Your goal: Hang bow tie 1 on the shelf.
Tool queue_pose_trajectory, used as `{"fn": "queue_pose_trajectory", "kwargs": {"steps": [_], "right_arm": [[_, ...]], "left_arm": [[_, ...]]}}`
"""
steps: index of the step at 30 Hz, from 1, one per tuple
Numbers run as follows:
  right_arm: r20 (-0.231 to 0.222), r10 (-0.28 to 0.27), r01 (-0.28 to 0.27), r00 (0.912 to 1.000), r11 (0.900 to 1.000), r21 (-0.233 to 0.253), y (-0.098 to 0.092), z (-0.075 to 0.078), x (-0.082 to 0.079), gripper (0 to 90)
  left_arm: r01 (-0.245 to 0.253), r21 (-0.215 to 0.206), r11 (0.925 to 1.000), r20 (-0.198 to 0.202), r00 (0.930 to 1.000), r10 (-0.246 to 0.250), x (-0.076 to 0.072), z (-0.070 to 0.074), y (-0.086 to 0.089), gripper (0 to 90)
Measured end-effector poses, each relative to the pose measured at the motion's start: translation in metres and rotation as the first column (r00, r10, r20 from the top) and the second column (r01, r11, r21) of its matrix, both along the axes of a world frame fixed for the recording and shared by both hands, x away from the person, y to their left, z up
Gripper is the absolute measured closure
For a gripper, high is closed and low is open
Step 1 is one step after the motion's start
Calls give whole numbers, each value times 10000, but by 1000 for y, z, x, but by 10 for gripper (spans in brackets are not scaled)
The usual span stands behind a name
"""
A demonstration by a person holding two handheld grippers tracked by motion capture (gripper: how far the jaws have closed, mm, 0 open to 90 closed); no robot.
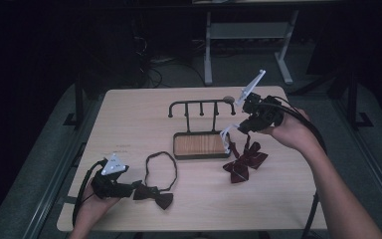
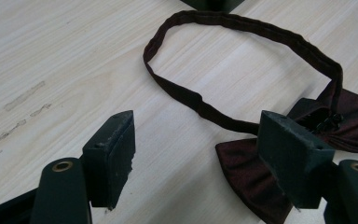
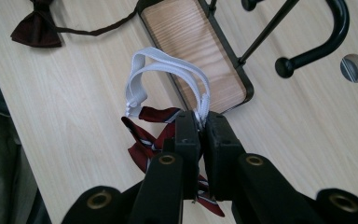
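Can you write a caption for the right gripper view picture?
Right gripper pinches the white strap of a red striped bow tie beside the rack.

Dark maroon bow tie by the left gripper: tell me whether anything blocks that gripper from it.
Nothing visible does. The left gripper is open at the dark maroon bow tie, one jaw already over the fabric. Bare light wooden table lies between the jaws, and the tie's dark neck strap loops beyond them.

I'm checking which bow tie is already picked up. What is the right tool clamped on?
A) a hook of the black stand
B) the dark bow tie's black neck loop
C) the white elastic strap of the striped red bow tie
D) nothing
C: the right tool has its jaws shut on the white elastic strap, with the striped red bow tie hanging below.
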State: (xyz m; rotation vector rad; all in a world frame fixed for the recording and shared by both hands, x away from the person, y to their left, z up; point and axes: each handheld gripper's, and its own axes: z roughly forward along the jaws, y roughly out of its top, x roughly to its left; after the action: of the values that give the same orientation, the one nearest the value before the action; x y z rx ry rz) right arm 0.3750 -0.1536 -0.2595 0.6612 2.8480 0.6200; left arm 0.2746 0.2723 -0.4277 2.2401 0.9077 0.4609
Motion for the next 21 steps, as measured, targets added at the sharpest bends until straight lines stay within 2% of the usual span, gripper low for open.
{"fn": "queue_pose_trajectory", "kwargs": {"steps": [9, 21], "right_arm": [[-84, 66, -66, 9999, 10000, -21, 6, -2, 3, 845], [5, 178, -178, 9998, 9998, -41, 11, 3, 4, 845]], "left_arm": [[15, -5, 10000, 35, 10000, -15, 0, 1, 1, 286], [41, 37, 10000, 31, 10000, -41, 0, 0, 0, 287]]}}
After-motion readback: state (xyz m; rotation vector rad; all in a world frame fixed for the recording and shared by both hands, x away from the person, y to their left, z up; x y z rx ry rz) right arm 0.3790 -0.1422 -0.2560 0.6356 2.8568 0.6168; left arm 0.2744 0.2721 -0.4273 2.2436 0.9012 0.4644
